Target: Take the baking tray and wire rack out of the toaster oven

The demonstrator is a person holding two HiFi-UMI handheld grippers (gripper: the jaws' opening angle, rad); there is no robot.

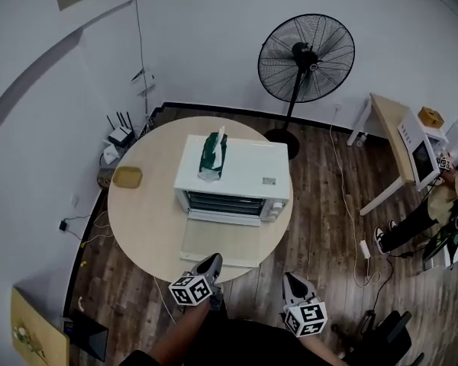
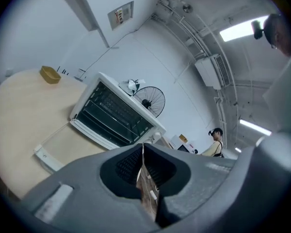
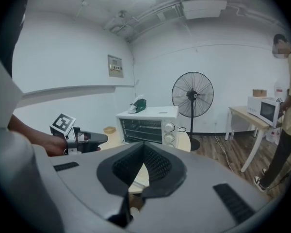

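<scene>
Head view, read from left to right. Near the left edge of the round table, a small yellow dish, well apart from everything else.

Just off the near edge, the left gripper, jaws pressed together and holding nothing. Confirmed in the left gripper view, with the pads meeting at the tip.

Straight beyond this gripper, the open oven door, lying flat on the table toward the near edge. Behind the door, the toaster oven, standing about the middle of the table with its mouth turned to the person.

Inside the mouth, the baking tray and wire rack, showing only as dark shelves one over another. Hard to tell which is which. Long axis running left to right, along the door hinge, so probably to be pulled straight toward the near edge.

Further right, past the right corner of the door and off the table, the right gripper, likewise closed and empty. Aimed more at the knobs than at the shelves.

Judged nearer to the opening: the left gripper, almost on the middle line of the door. Needed first, most likely: opening those jaws.
</scene>
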